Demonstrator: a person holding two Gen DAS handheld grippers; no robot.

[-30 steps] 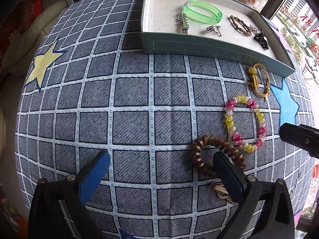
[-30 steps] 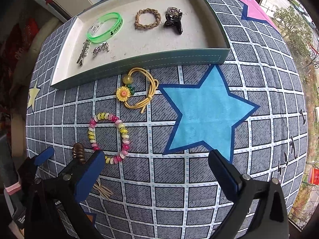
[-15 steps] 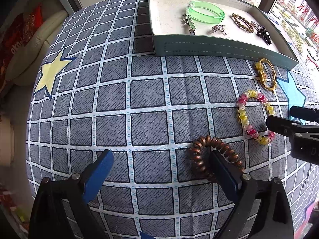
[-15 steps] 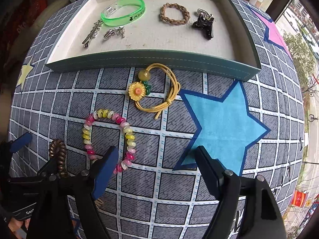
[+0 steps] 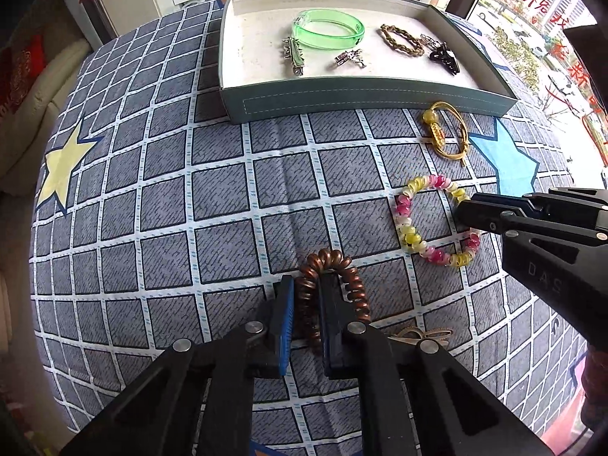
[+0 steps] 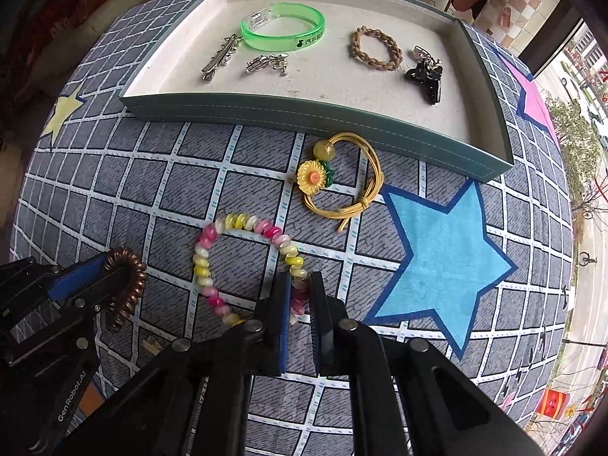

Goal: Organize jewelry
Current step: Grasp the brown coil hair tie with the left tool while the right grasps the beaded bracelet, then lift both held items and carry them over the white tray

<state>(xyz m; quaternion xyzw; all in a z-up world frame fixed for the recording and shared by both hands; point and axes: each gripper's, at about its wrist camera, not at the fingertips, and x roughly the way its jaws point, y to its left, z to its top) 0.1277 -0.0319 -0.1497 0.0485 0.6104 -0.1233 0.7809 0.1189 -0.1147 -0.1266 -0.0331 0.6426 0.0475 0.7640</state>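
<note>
My left gripper [image 5: 306,296] is shut on a brown spiral hair tie [image 5: 351,285] that lies on the checked cloth; it also shows in the right wrist view [image 6: 127,285]. My right gripper [image 6: 300,296] is shut on the near side of a pink, yellow and white bead bracelet [image 6: 235,224]; in the left wrist view the bracelet [image 5: 408,228] has the right gripper [image 5: 461,214] on its right side. A yellow cord hair tie with a sunflower [image 6: 315,178] lies between the bracelet and the grey-green tray [image 6: 304,114].
The tray [image 5: 361,97] holds a green bangle [image 5: 326,30], a braided brown band [image 5: 401,38], silver clips [image 5: 292,55] and a black clip [image 5: 442,57]. A small tan piece [image 5: 421,334] lies beside the left gripper. A blue star [image 6: 440,262] is printed on the cloth.
Both grippers were open and above the cloth. The left has closed on the spiral hair tie, and the right has moved left and closed on the bead bracelet.
</note>
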